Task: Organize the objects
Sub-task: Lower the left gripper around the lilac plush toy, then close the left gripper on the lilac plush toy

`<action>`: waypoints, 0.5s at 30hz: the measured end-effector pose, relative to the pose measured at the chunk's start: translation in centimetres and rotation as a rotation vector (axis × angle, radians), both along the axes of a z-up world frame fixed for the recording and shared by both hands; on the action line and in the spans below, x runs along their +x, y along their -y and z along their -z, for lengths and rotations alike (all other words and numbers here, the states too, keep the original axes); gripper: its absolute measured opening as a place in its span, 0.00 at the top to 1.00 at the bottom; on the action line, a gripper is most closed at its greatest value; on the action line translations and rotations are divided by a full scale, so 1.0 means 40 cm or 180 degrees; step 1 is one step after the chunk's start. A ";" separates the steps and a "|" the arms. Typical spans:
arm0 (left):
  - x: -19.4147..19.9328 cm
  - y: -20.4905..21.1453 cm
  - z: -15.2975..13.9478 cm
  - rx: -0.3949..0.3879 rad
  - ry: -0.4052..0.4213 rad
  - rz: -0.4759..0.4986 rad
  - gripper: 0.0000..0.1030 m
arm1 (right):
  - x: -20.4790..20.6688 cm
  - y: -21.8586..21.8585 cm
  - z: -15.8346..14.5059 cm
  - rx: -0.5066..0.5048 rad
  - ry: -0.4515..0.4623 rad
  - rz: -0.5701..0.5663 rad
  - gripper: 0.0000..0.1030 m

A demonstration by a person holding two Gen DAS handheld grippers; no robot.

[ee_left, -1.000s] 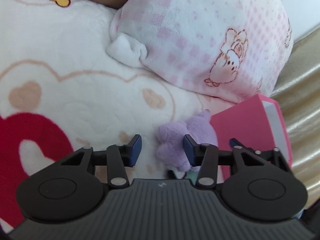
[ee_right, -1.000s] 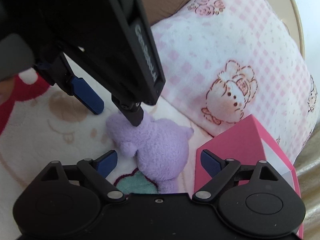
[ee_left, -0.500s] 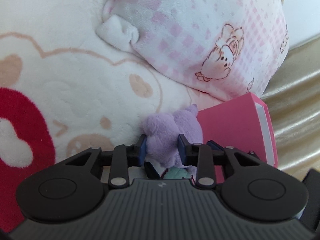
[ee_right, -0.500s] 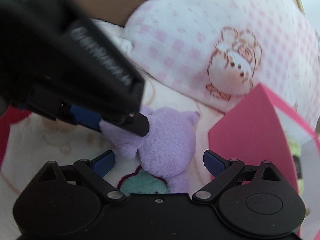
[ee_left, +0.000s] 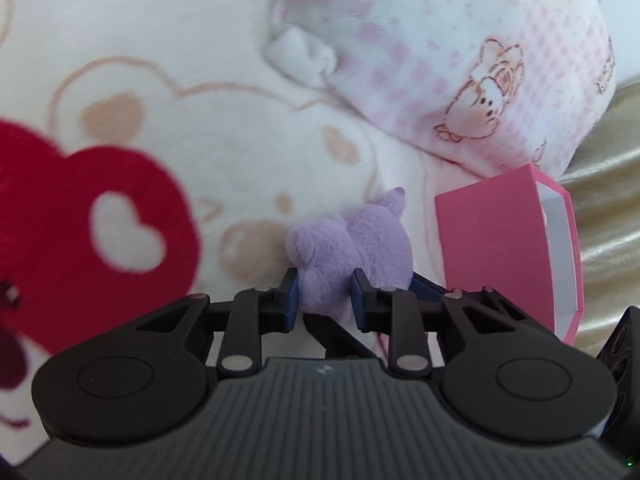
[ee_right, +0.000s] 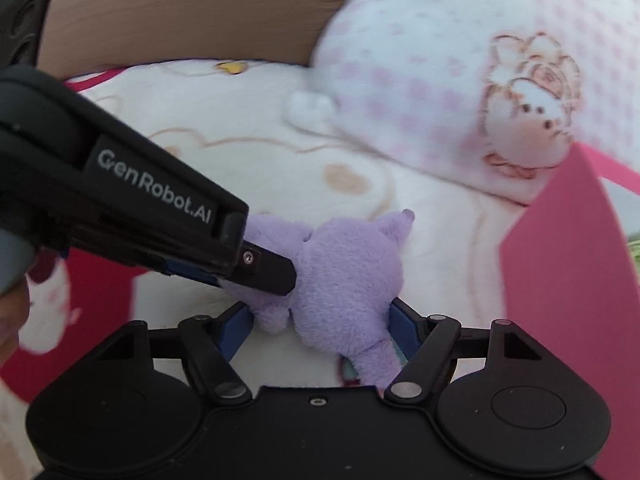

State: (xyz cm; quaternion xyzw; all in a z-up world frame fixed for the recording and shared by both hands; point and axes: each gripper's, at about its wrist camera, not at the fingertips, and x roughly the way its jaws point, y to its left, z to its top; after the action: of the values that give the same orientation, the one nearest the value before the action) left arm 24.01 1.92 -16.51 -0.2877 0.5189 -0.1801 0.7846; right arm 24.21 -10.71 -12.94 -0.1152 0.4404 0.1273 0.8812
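1. Fingers of the left gripper (ee_left: 324,300) stand nearly together at the lower centre of the left wrist view, and their blue pads (ee_left: 291,300) press into one lobe of the purple plush toy (ee_left: 352,252) from both sides; the jaws are closing on it.
2. Seen from the right wrist view, the left gripper (ee_right: 264,276) comes in from the left edge and bites the toy's left side, with a sliver of a hand (ee_right: 12,312) at the far left.
3. Right gripper (ee_right: 320,330) sits at the lower centre of its own view; its jaws are closing, about two-thirds apart, with the purple plush toy (ee_right: 344,276) between them. Both blue pads (ee_right: 236,330) look to touch the fur, though I cannot tell how firmly.
4. Compared with a second ago, the left jaws have gone from wide apart beside the toy to clamped on it, and the right jaws have narrowed from well clear of the toy to against it.
5. Toy: fuzzy, lilac, rounded, with a small pointed ear at its upper right. It lies on the cream blanket (ee_left: 224,80) with tan and red hearts.
6. To its right stands the pink box (ee_left: 492,248), open side showing white, near the toy but apart from it.
7. Pink-checked pillow (ee_left: 440,40) fills the upper right.
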 end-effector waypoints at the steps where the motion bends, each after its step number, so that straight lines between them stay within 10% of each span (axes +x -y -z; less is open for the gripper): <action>1: -0.009 -0.007 -0.006 0.0031 -0.0014 -0.0049 0.75 | -0.004 -0.001 -0.003 0.0071 -0.0027 -0.0034 0.25; 15: -0.034 -0.051 -0.038 0.0249 0.0148 -0.0100 0.73 | 0.019 0.089 -0.020 0.0892 -0.0456 0.0209 0.21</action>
State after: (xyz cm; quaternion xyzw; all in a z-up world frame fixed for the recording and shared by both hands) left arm 22.67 3.96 -14.97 -0.2606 0.5026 -0.1539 0.8098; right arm 24.98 -14.25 -12.15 0.0327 0.4836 0.1664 0.8587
